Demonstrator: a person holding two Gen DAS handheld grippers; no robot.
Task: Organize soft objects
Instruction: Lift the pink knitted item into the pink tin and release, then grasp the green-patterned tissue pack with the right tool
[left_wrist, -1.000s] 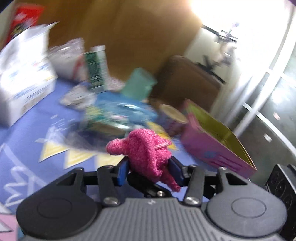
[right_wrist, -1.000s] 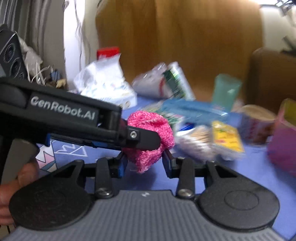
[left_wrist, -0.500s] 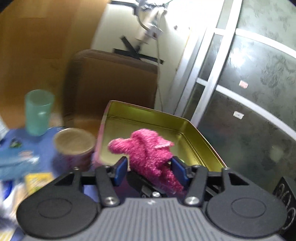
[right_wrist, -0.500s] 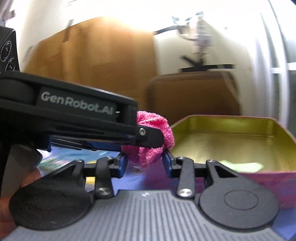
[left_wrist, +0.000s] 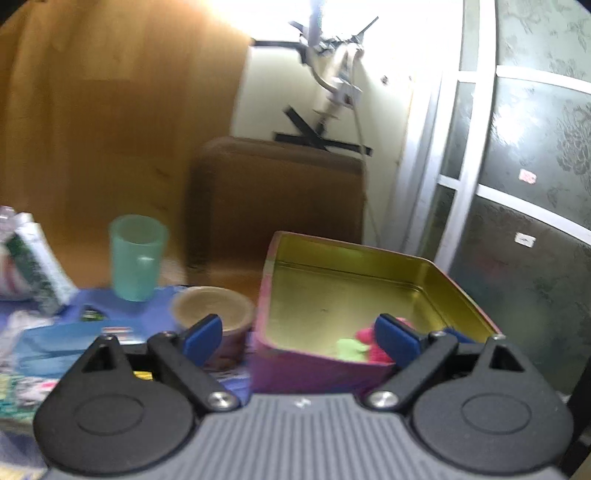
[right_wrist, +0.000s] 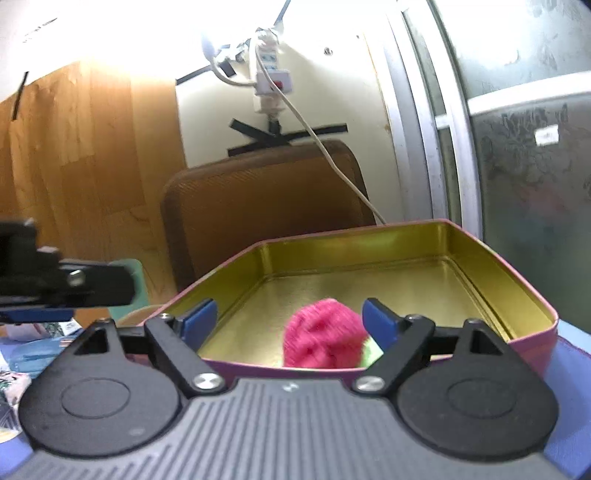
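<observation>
The pink sock (right_wrist: 320, 339) lies in the tin (right_wrist: 480, 240), lower centre, beside a green scrap (left_wrist: 347, 347). Both the left gripper (left_wrist: 301, 332) and right gripper (right_wrist: 286, 317) gape, empty. Clutter at left looks unsorted.

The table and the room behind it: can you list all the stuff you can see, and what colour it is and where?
tin box: 1, pink outside and gold inside, open, on the table's right side
fuzzy sock: 1, pink, inside the tin box near its front wall
soft thing: 1, light green, in the tin box beside the fuzzy sock
cup: 1, pale green, upright at the back of the table
round container: 1, brown, left of the tin box
packets: several, blue and mixed colours, blurred, on the left
chair: 1, brown, behind the table
left gripper: 1, black with blue pads, open
right gripper: 1, same colours, open, over the tin box
</observation>
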